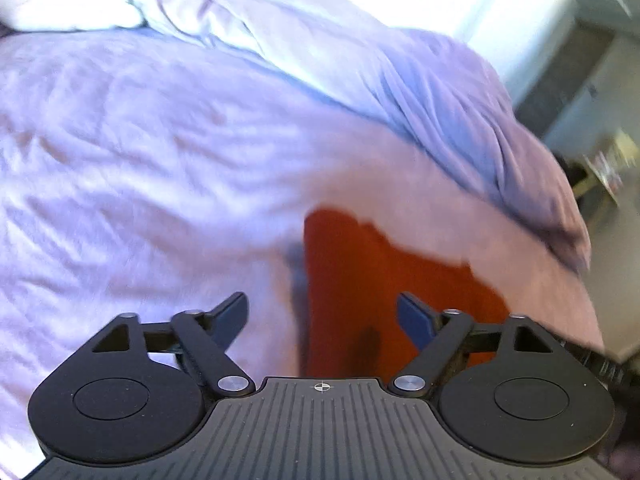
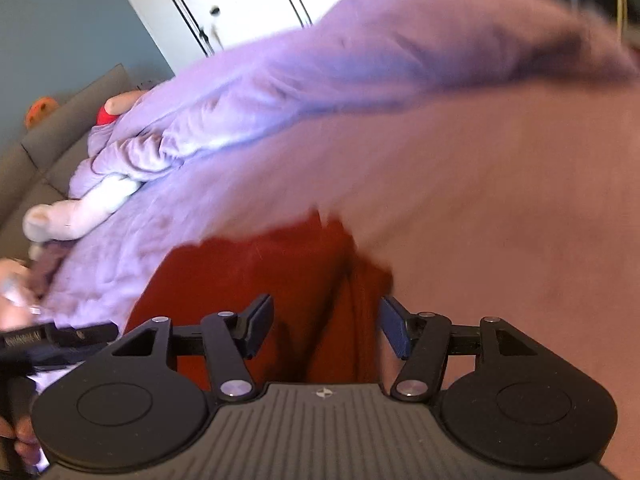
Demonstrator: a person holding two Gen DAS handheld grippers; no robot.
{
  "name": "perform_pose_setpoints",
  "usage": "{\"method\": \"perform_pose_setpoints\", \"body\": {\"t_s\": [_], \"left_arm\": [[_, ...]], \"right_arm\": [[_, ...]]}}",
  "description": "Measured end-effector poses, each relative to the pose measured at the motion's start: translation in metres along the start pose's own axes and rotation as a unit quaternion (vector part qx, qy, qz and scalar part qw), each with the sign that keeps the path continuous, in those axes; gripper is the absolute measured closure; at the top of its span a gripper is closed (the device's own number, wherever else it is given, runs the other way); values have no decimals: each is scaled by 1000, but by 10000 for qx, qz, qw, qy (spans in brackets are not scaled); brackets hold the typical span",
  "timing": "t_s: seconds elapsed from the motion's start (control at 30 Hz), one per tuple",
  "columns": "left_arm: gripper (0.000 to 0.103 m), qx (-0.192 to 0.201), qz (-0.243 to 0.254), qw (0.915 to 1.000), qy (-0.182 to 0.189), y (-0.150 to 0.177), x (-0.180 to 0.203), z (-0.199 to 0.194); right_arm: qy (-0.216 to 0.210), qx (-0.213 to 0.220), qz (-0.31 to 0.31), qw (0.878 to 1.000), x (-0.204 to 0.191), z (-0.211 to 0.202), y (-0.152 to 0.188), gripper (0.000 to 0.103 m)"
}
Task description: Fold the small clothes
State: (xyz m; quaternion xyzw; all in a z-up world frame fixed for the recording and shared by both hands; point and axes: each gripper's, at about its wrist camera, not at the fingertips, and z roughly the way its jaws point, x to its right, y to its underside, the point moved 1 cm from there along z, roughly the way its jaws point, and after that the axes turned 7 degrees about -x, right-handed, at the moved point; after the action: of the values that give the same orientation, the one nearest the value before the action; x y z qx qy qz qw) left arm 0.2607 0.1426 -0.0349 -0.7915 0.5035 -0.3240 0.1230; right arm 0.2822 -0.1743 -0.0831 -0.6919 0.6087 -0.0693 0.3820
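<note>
A small red-orange garment (image 1: pixel 376 280) lies flat on a lilac bed cover (image 1: pixel 140 160). In the left wrist view my left gripper (image 1: pixel 322 316) is open and empty, its jaws wide apart over the garment's left edge. In the right wrist view the same garment (image 2: pixel 248 280) lies under my right gripper (image 2: pixel 326 326), which is open and empty above the garment's right part, where a fold or crease (image 2: pixel 340 276) runs. The left gripper's body (image 2: pixel 52 340) shows at the left edge of that view. Both views are motion-blurred.
A bunched lilac duvet (image 1: pixel 420 92) lies along the far side of the bed. A white soft toy (image 2: pixel 76 212) and a grey headboard (image 2: pixel 48 160) are at the left of the right wrist view. White wardrobe doors (image 2: pixel 240 4) stand behind. The bed edge and the floor (image 1: pixel 616 264) are at the right.
</note>
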Motion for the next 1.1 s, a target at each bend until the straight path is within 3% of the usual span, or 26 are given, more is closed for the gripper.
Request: {"method": "perform_pose_setpoints", "body": {"t_s": [0.07, 0.17, 0.27, 0.37, 0.53, 0.67, 0.77, 0.93, 1.1], "left_arm": [[9, 81, -234, 9996, -99, -2, 7, 12], [9, 59, -225, 9989, -418, -1, 19, 36], [9, 9, 136, 9965, -820, 6, 26, 54], [9, -147, 256, 9957, -875, 13, 33, 74], [6, 104, 543, 9917, -1164, 27, 38, 84], [6, -40, 584, 9927, -1056, 29, 36, 53], [6, -123, 647, 9952, -725, 47, 28, 20], [5, -359, 119, 9990, -242, 93, 3, -21], [2, -551, -256, 9981, -123, 107, -12, -21]], "right_arm": [[25, 134, -299, 9995, -26, 7, -9, 66], [43, 106, -864, 9962, -61, 35, -17, 74], [558, 74, -1140, 9919, -70, 72, -19, 77], [1083, 101, -1186, 9870, -54, 95, -14, 77], [1099, 263, -1048, 9880, -29, 100, -7, 74], [1067, 137, -1067, 9885, -30, 98, -10, 73], [958, 124, -1038, 9899, -36, 71, 0, 70], [659, 368, -902, 9931, -38, 2, 55, 64], [695, 256, -803, 9940, -22, -14, 96, 58]]}}
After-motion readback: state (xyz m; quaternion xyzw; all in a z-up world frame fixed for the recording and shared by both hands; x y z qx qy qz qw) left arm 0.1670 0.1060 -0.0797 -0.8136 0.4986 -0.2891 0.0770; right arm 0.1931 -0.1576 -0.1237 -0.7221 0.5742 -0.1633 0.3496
